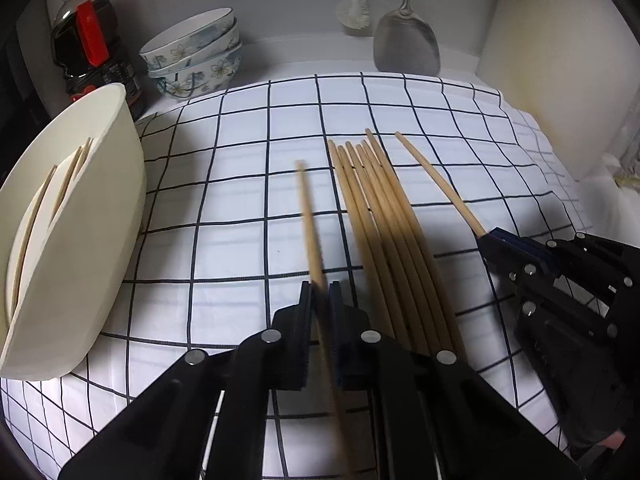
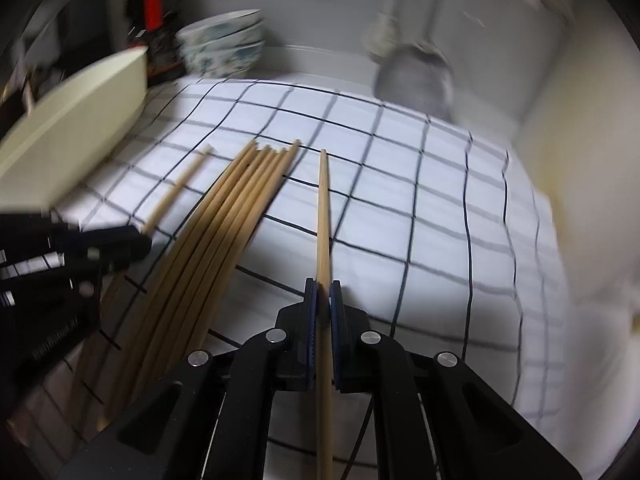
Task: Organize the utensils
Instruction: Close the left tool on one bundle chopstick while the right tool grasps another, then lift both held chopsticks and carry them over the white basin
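Two grippers each pinched one chopstick above the checked cloth (image 1: 248, 184). Largest item, the cream holder (image 1: 72, 240), lay tilted at my left with sticks already inside. Six loose chopsticks (image 1: 384, 240) lay bundled on the cloth between my grippers. My left gripper (image 1: 320, 292) clamped its stick (image 1: 308, 216); my right gripper (image 2: 323, 290) clamped another (image 2: 323, 208). Risk, in my judgement: each grip sat far back, so a stick could pivot and slip.

approx 6 loose chopsticks (image 1: 384, 220), 2 held, 3 in holder (image 1: 100, 220), 3 bowls (image 1: 196, 56), 1 bottle (image 1: 86, 40)
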Motion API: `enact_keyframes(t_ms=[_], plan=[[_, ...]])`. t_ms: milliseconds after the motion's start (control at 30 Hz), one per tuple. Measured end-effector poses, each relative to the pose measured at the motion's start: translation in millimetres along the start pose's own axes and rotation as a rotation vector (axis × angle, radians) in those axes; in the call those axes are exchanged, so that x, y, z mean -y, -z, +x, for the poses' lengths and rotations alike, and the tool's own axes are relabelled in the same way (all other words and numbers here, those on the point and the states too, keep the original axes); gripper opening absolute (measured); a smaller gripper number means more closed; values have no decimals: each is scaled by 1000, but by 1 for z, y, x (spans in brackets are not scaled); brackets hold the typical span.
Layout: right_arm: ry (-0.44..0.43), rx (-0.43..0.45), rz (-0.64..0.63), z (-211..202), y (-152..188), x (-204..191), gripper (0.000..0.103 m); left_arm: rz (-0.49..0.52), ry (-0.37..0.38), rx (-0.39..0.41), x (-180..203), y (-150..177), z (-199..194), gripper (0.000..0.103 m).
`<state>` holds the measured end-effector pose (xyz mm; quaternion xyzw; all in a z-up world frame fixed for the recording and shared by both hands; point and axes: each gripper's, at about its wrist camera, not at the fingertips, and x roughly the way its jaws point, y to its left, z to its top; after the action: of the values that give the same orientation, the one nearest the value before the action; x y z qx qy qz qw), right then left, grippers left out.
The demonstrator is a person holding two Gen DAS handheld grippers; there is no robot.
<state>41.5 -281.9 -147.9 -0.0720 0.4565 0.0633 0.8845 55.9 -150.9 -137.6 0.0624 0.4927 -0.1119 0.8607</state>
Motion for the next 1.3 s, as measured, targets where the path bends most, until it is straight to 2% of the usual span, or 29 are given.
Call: enact_keyframes(t_ms=[167,400,567,800,1100,1200,1300], plan=[[-62,-3,182,-16,6,23,6,-29,72,-41,-9,2,-7,7],[-96,-11,303,-37,4,24,6,-24,154,-42,-19,5,-40,7],[-86,35,286,-62,-11,1,6,-12,168,21,-41,-5,-76,7],[-103,125,229,-92,-49,-34,6,-68,170,116,-91,-23,-118,7],[-203,222,134,-113,-110,-100,6,-177,159,201,-172,-43,-165,7],[-250,248,106,-115,-131,-125,6,-208,164,217,-198,-47,-173,7],[-280,251,82,-110,-144,-145,6,-225,131,224,-224,-52,-173,7]])
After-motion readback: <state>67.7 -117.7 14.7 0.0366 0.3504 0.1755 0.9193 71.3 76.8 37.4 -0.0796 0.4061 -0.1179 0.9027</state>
